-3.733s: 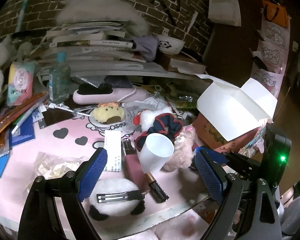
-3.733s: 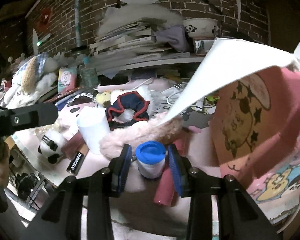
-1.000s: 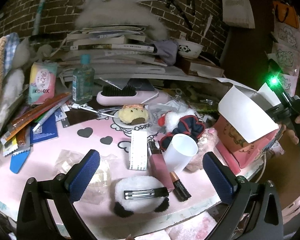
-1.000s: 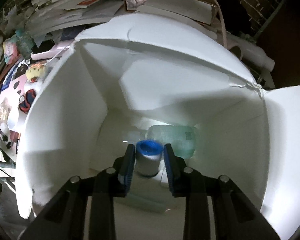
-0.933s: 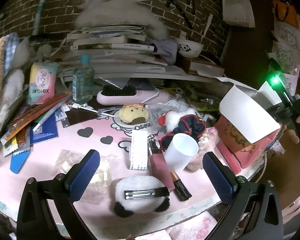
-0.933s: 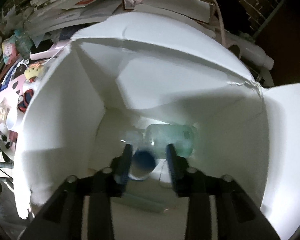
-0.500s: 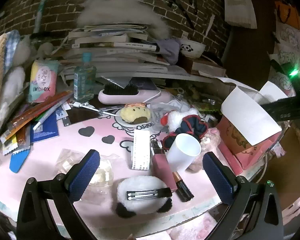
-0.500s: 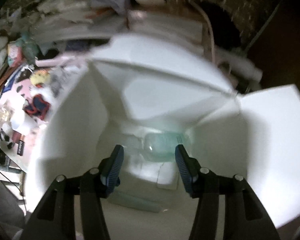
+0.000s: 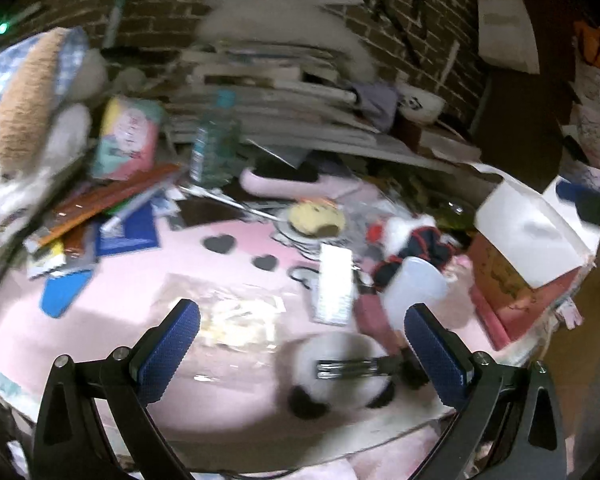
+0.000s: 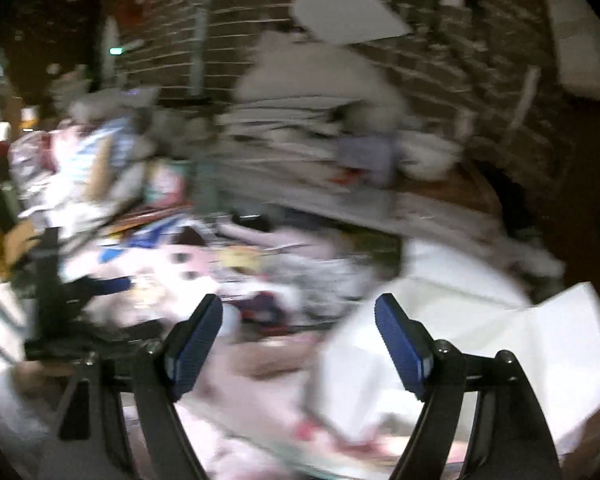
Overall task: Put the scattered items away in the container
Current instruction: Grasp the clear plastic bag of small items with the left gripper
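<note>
Spreading wider apart, the fingers of the right gripper (image 10: 298, 336) held nothing; only blurry counter showed between the two blue pads (image 10: 400, 338). Just beside them on the right was the white box (image 10: 440, 336) with its flaps up. That whole view was smeared, so small things were hard to tell.

The left gripper (image 9: 300, 352) had its fingers (image 9: 168, 350) far apart too, with nothing gripped. Between them, near the front edge of the pink counter (image 9: 120, 300), lay a fluffy panda toy (image 9: 332, 376) with a metal hair clip (image 9: 348, 367) on top. A crinkly clear bag (image 9: 240, 316) lay to its left. A little farther back were a white strip (image 9: 334, 284), a pink tube (image 9: 374, 316) and a white cup (image 9: 414, 292) lying on its side. Behind the cup sat a dark scrunchie (image 9: 416, 248). Far back were a yellow plush toy (image 9: 314, 220), a pink hairbrush (image 9: 296, 182) and a clear bottle (image 9: 216, 148).

The white box (image 9: 528, 228) stood at the right edge of the counter, and the scattered things still lay outside it.
</note>
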